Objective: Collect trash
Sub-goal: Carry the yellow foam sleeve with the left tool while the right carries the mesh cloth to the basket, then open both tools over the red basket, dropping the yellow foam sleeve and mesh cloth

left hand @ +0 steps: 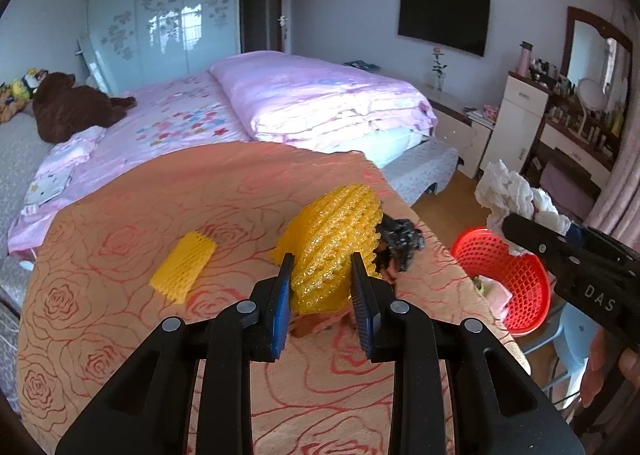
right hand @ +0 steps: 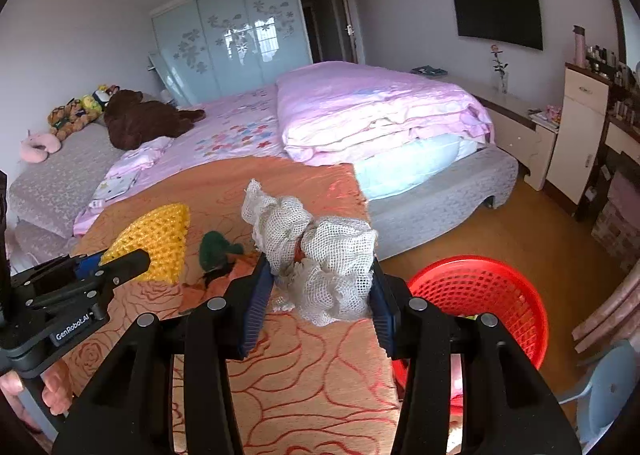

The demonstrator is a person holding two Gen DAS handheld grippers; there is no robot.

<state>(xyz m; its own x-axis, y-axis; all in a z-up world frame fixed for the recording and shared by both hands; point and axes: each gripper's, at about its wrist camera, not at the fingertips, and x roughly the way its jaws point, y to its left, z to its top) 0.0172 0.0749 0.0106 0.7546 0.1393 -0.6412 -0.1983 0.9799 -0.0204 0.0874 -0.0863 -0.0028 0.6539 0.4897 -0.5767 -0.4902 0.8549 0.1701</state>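
Yellow net [left hand: 336,247] in L tongs [left hand: 322,273]

Home bedroom: bed [right hand: 360,115], wardrobe [right hand: 232,35].

The table [left hand: 120,295] stands in front of the bed [left hand: 180,123]. On the table a small foam net [left hand: 184,269] lies left of the big foam net [left hand: 336,251]. The basket [left hand: 516,287] sits on a stool [left hand: 576,331] just right of the table. On the bed, the folded quilt [left hand: 320,95] lies right of the teddy bear [left hand: 72,105]. The wardrobe [left hand: 164,27] stands behind the bed.
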